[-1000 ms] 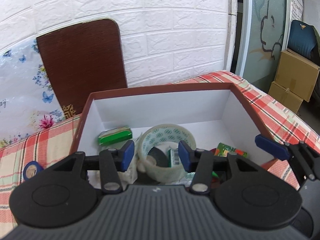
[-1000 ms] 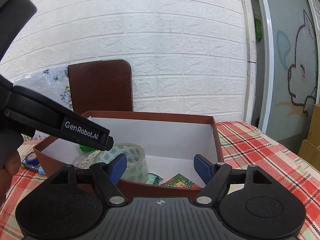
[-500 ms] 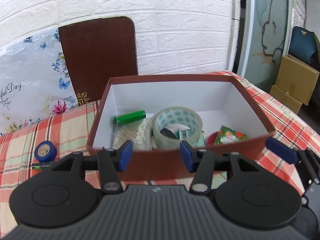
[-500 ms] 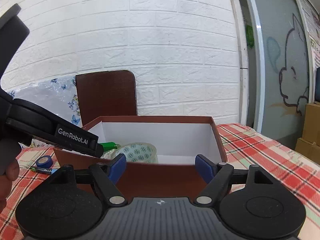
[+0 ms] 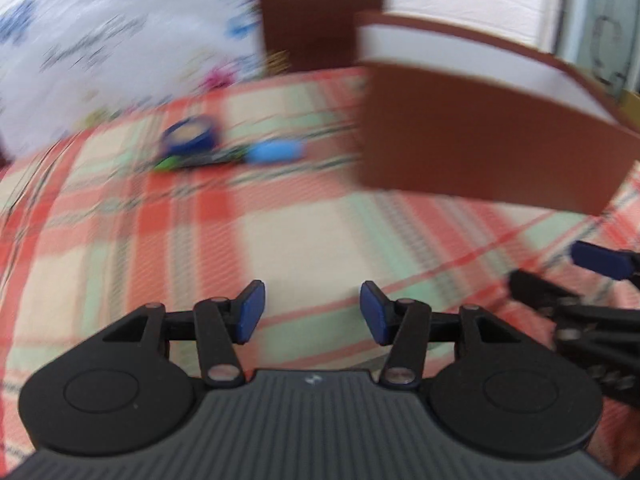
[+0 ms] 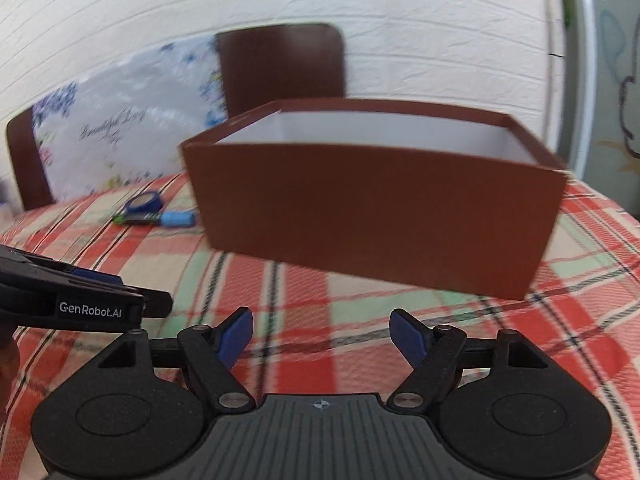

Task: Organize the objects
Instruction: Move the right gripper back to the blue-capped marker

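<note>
Brown box point(image 6: 376, 216) sits ahead of the empty right gripper point(image 6: 321, 338).

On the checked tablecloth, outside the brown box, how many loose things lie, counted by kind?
Blue tape roll: 1
Dark marker with a light blue cap: 1
Total: 2
Both lie to the left of the brown box. Its contents are hidden from these views.

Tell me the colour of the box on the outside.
The box is dark reddish brown outside, white inside; the right wrist view shows it best.
</note>
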Tool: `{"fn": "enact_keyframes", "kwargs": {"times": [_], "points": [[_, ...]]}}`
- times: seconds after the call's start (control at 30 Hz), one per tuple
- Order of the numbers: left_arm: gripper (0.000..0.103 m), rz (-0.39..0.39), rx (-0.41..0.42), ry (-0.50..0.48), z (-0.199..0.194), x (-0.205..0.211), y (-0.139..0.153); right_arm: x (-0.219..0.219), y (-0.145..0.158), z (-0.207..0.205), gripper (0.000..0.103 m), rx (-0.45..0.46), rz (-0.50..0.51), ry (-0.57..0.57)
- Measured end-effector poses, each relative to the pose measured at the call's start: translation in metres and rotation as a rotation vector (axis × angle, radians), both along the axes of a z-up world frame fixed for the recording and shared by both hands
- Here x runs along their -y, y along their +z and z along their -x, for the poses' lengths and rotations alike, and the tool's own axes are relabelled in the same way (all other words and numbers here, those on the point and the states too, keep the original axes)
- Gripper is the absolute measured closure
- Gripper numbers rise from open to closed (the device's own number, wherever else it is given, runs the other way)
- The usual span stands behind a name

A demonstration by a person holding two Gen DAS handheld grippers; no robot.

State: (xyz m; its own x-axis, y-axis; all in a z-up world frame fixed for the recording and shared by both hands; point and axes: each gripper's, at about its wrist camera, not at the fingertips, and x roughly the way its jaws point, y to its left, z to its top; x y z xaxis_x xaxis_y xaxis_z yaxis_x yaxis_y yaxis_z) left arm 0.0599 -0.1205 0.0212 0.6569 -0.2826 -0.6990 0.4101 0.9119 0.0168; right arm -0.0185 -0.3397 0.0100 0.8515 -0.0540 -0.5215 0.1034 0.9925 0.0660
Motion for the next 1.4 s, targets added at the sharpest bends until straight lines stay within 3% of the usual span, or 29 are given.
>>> {"fn": "enact_keyframes", "kwargs": {"times": [0.13,0.2,0.5,0.83,1.03,1.13,1.3,1.4], "points": [[0.040,0.002,0.061,0.064,-0.003,-0.039,-0.004,-0.026,-0.004,-0.010,0.028,-0.049,0.001,0.084],[0.031,0.007,0.086,0.098,-0.004,-0.055,-0.009,-0.041,-0.008,-0.013,0.026,-0.070,0.022,0.121],[0.012,0.041,0.145,0.208,-0.033,-0.102,-0.021,-0.094,-0.010,-0.023,0.026,-0.069,0.088,0.216],[0.008,0.062,0.160,0.270,-0.054,-0.127,-0.023,-0.132,-0.010,-0.048,0.026,-0.056,0.131,0.264],[0.006,0.070,0.156,0.287,-0.063,-0.134,-0.023,-0.145,-0.009,-0.072,0.017,-0.056,0.150,0.284],[0.006,0.079,0.155,0.291,-0.065,-0.137,-0.024,-0.145,-0.005,-0.087,0.021,-0.057,0.135,0.284],[0.006,0.085,0.158,0.294,-0.066,-0.138,-0.024,-0.152,0.007,-0.107,0.022,0.054,0.191,0.313],[0.005,0.087,0.156,0.294,-0.066,-0.138,-0.024,-0.158,0.010,-0.129,0.022,0.075,0.261,0.320]]}}
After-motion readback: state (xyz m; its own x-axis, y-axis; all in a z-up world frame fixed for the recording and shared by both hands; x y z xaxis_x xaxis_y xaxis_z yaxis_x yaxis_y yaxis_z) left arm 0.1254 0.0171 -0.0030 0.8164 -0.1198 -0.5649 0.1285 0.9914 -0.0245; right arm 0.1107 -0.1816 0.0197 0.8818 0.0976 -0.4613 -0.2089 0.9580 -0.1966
